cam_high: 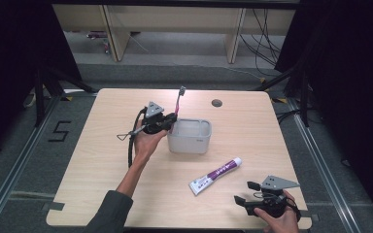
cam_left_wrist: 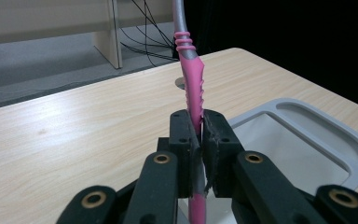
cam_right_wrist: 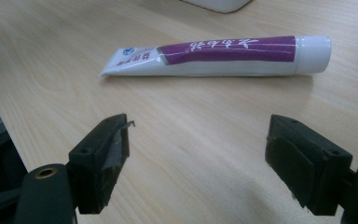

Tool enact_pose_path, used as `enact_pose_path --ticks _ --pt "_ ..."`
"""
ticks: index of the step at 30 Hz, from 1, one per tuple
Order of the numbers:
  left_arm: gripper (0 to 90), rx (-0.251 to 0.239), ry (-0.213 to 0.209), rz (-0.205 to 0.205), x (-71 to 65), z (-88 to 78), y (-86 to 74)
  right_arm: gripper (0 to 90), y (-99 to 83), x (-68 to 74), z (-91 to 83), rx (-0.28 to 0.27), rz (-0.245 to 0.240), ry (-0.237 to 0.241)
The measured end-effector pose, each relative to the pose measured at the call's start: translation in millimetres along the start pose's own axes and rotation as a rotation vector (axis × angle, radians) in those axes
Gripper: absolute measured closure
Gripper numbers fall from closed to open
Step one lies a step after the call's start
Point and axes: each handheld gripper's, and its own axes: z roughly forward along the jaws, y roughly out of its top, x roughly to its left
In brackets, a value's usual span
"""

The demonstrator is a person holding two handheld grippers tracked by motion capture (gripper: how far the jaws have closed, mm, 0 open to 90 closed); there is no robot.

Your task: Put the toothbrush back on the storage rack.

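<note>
A pink and grey toothbrush (cam_high: 178,103) stands nearly upright in my left gripper (cam_high: 167,122), which is shut on its handle (cam_left_wrist: 195,88) at the left rim of a grey box (cam_high: 189,136). The bristle head points up. In the left gripper view the box (cam_left_wrist: 307,135) lies just right of the jaws. A white and purple toothpaste tube (cam_high: 216,175) lies flat on the table, cap toward the far right. My right gripper (cam_high: 245,192) rests open near the front right edge, a short way from the tube (cam_right_wrist: 223,56), with nothing between its fingers.
The wooden table (cam_high: 102,160) has a round cable hole (cam_high: 216,103) near its far edge. Beyond the table are wooden furniture legs and loose cables on the floor. Bare tabletop lies left of the box and in front of it.
</note>
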Motion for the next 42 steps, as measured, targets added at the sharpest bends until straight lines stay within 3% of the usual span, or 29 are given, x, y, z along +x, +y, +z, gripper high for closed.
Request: enact_pose_path --ticks 6,8,16,22,25,26,28,31,32,33,37,42 --pt "79.7 -0.001 0.013 0.009 -0.7 -2.0 1.0 22.5 -0.2 -0.2 0.7 -0.002 -0.004 0.0" --pt "80.7 0.022 0.03 0.039 -3.6 -2.8 1.3 22.5 -0.3 -0.4 0.7 0.002 0.001 0.001" --pt "78.7 0.023 0.045 0.045 -4.0 -7.5 2.9 22.5 -0.1 -0.3 0.2 -0.001 -0.003 -0.005" --pt "68.5 0.023 0.037 0.02 -5.0 -14.3 5.4 22.5 -0.1 -0.4 0.0 -0.002 -0.002 -0.007" --pt "57.0 0.025 0.04 0.012 -7.5 -19.4 6.8 22.5 -0.2 -0.2 0.2 -0.002 -0.002 -0.004" --pt "53.7 0.034 0.04 0.018 -8.1 -20.8 7.2 22.5 -0.5 2.6 0.3 0.006 0.037 0.008" --pt "47.0 0.056 0.042 0.039 -9.2 -23.1 7.4 22.5 -0.4 1.6 0.1 0.007 0.024 0.007" --pt "35.6 0.078 0.054 0.037 -11.3 -27.5 8.4 22.5 0.0 -0.3 0.8 -0.004 -0.006 0.004" --pt "33.7 0.078 0.054 0.037 -11.3 -27.5 8.4 22.5 -0.6 1.5 0.9 -0.004 0.019 -0.001" --pt "32.2 0.081 0.054 0.037 -12.4 -31.5 9.7 22.5 -0.3 0.0 0.7 -0.005 -0.004 -0.004" --pt "28.9 0.095 0.026 0.016 -13.4 -38.1 11.2 22.4 -0.3 0.1 0.9 -0.002 -0.003 -0.005" --pt "25.7 0.099 0.033 0.021 -10.7 -44.5 11.6 22.5 -0.1 1.4 0.6 0.001 0.005 -0.005"
